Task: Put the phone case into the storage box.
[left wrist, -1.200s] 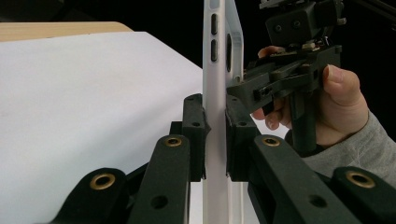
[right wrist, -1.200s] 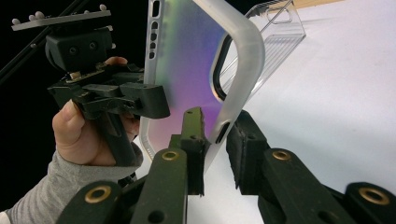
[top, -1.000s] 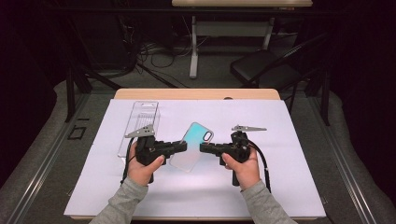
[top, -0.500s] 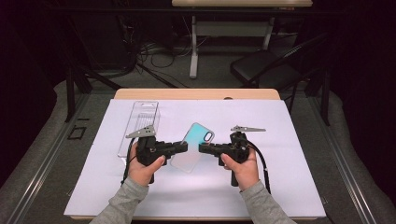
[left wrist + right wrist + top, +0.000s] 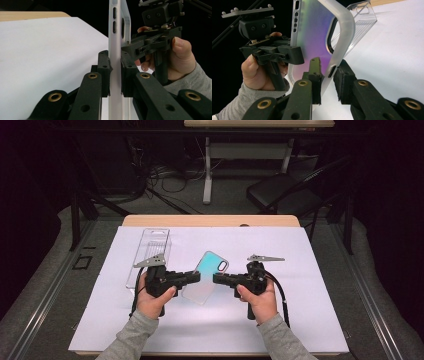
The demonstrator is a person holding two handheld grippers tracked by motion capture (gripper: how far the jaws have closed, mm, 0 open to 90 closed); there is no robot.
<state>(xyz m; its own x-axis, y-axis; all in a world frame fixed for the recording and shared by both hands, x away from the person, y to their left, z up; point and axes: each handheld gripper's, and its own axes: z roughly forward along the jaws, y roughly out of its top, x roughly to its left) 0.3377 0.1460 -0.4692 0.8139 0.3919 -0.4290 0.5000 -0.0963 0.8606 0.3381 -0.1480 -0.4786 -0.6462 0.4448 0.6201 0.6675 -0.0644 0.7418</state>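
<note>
Clearly we have a phone case raised off the white sheet near the middle of the table, between our two grippers. Our left gripper pinches the case's left edge, pads pressed flat on both faces, and we judge that grip secure. Our right gripper straddles the opposite rim by a side slot; the left pad sits against the iridescent back, but a gap shows at the other pad, so it looks loosely set, not clamped. We judge the case light, thin and springy, with a slippery glossy back. The frosted rim is the better hold; squeezing mid-panel would likely bow it. A clear plastic tray lies far left.
</note>
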